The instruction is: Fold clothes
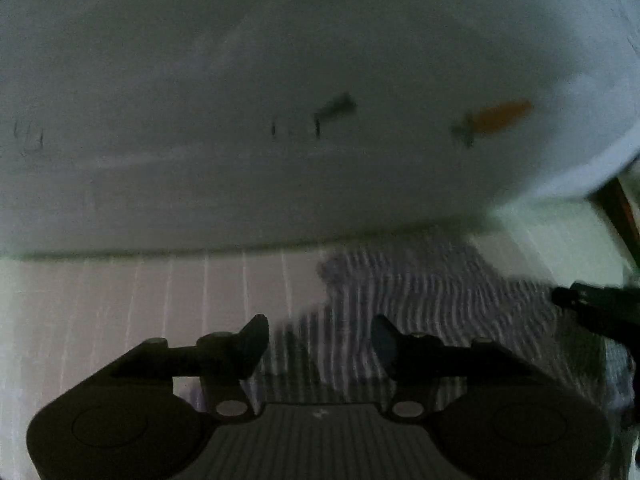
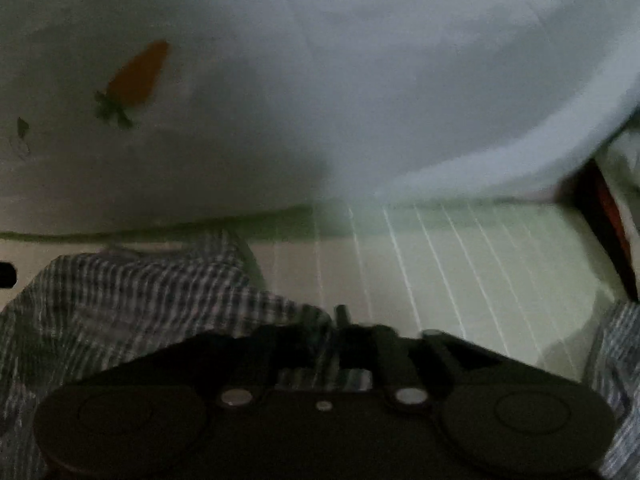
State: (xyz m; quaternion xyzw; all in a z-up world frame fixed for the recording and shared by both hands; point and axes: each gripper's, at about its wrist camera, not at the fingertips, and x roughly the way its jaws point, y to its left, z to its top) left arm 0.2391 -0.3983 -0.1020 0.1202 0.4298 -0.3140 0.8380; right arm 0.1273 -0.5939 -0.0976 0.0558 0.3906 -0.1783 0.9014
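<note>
A blue-and-white checked garment (image 1: 420,300) lies on a pale striped sheet (image 1: 140,300). My left gripper (image 1: 320,340) is open, its two black fingers apart just above the cloth's left edge. In the right wrist view the same checked garment (image 2: 132,292) spreads to the left. My right gripper (image 2: 340,320) is shut on a pinch of this checked cloth, with fabric bunched between the fingers. The right gripper's tip also shows at the right edge of the left wrist view (image 1: 580,300).
A large white pillow or cushion with an orange carrot print (image 1: 500,116) stands behind the garment and fills the upper half of both views; the carrot print shows in the right wrist view too (image 2: 140,76). A dark wooden edge (image 2: 608,220) is at the right.
</note>
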